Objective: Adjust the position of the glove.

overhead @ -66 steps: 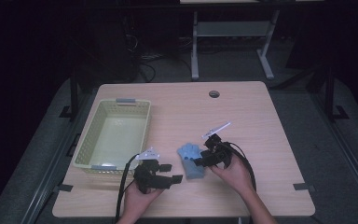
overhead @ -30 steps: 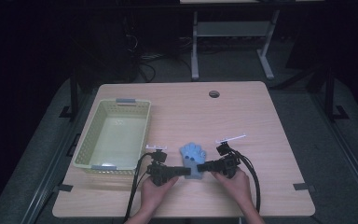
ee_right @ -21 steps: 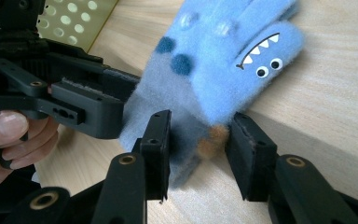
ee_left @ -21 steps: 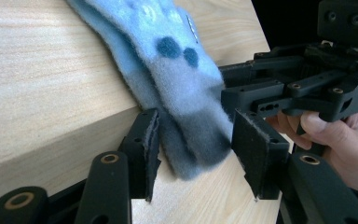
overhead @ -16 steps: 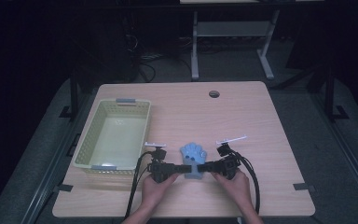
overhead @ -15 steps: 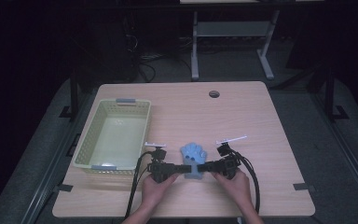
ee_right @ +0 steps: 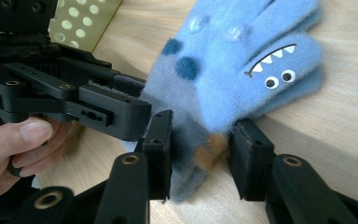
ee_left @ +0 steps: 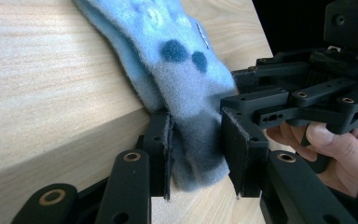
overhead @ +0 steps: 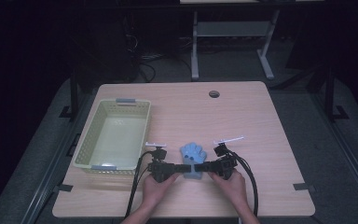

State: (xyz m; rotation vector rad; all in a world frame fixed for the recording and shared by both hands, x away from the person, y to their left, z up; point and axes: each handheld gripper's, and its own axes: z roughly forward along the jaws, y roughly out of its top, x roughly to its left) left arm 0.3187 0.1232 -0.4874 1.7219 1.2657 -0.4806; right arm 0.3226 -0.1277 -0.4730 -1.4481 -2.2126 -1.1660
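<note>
In the high view, a blue glove (overhead: 193, 156) lay on the wooden table (overhead: 261, 116) near its front edge, just right of a pale green basket (overhead: 114, 135). The left gripper (overhead: 179, 169) came at the glove's cuff end from the left and the right gripper (overhead: 204, 167) from the right, each held low in a hand, their tips meeting at the glove.

In the left gripper view, the left gripper (ee_left: 196, 151) had the fuzzy cuff of the glove (ee_left: 186, 79) between its jaws. The jaws had just been closing, and both pads pressed into the fabric. The right gripper (ee_left: 242, 93) reached in from the right, with fingers (ee_left: 326, 140) wrapped around it.

In the right gripper view, the right gripper (ee_right: 200, 154) had also just been closing, and its jaws were clamped on the glove's (ee_right: 242, 60) cuff edge, where an orange patch showed. The glove's fingers, one bearing a toothy face with googly eyes, pointed away across the table. The left gripper (ee_right: 130, 100) gripped the cuff from the left, and the basket (ee_right: 84, 18) stood behind it.
</note>
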